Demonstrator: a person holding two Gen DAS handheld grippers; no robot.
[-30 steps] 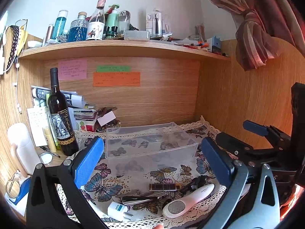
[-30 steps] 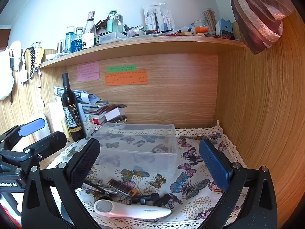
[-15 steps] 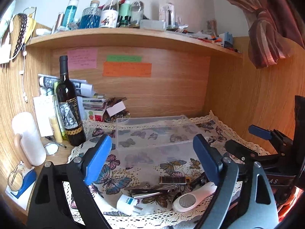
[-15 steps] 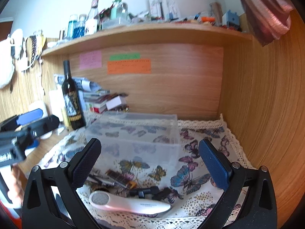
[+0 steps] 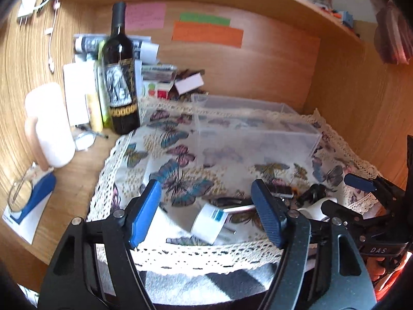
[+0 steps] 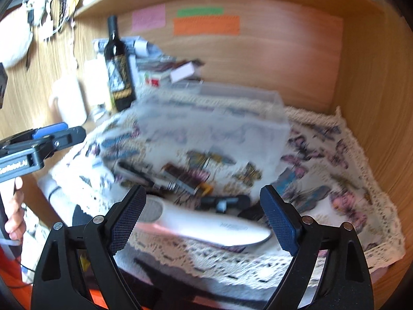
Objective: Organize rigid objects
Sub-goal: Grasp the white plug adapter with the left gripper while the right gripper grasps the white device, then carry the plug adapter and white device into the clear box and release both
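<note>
A clear plastic box (image 5: 254, 131) stands on the butterfly cloth (image 5: 180, 165); it also shows in the right wrist view (image 6: 211, 129). Small items lie at the cloth's front edge: a white plug adapter (image 5: 210, 223), a long white handheld device (image 6: 204, 223), a dark flat bar (image 6: 185, 175) and black pieces (image 6: 224, 202). My left gripper (image 5: 206, 214) is open and empty, just above the white plug adapter. My right gripper (image 6: 204, 222) is open and empty, with the white device between its fingers' line. The right wrist view is blurred.
A dark wine bottle (image 5: 121, 77) stands at the left by papers and books (image 5: 157, 77). A white jug (image 5: 49, 126) and a blue stapler (image 5: 33, 199) sit on the wooden desk at the left. Wooden walls close the back and right.
Both grippers have tilted downward and moved closer to the items at the cloth's front edge. The shelf has slid out of view. Both stay open.
</note>
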